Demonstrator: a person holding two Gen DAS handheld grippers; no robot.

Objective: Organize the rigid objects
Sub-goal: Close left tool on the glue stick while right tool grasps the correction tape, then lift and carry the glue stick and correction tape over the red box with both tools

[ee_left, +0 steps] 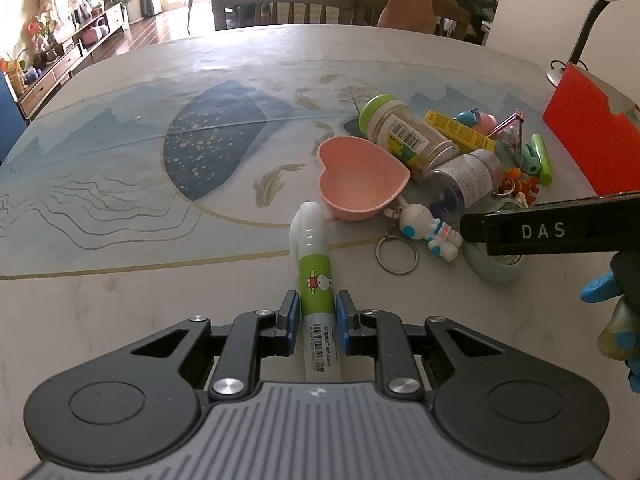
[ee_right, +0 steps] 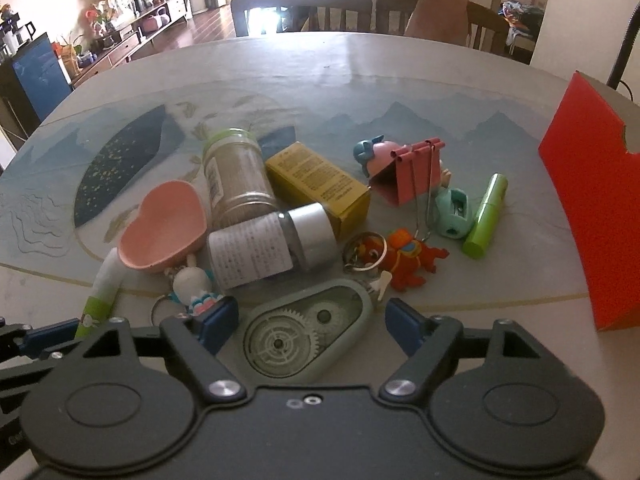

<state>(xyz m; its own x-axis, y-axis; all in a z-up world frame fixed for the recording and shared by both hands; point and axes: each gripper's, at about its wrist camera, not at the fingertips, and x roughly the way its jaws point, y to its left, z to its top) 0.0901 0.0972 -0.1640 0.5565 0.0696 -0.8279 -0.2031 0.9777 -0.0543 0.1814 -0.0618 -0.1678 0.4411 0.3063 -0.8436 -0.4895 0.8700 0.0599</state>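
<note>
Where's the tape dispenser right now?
Right wrist view, bottom centre: the tape dispenser lies flat on the table between the open right gripper's fingers, just below the silver-capped jar and orange toy.

I saw wooden dining chairs (ee_left: 280, 6) behind the table (ee_left: 120, 80), a low sideboard (ee_left: 68, 60) with plants at left, daylight on dark floorboards (ee_left: 168, 26).

The right gripper (ee_right: 310, 320) stands wide open over a green correction tape dispenser (ee_right: 308, 332), which lies between its blue pads without touching them. Just behind the dispenser lies a clear jar with a silver lid (ee_right: 272, 244). Left of the jar sits a pink heart-shaped bowl (ee_right: 164, 228); right of it, an orange toy keychain (ee_right: 404, 258). A red box (ee_right: 592, 200) stands well apart, far right.
</note>
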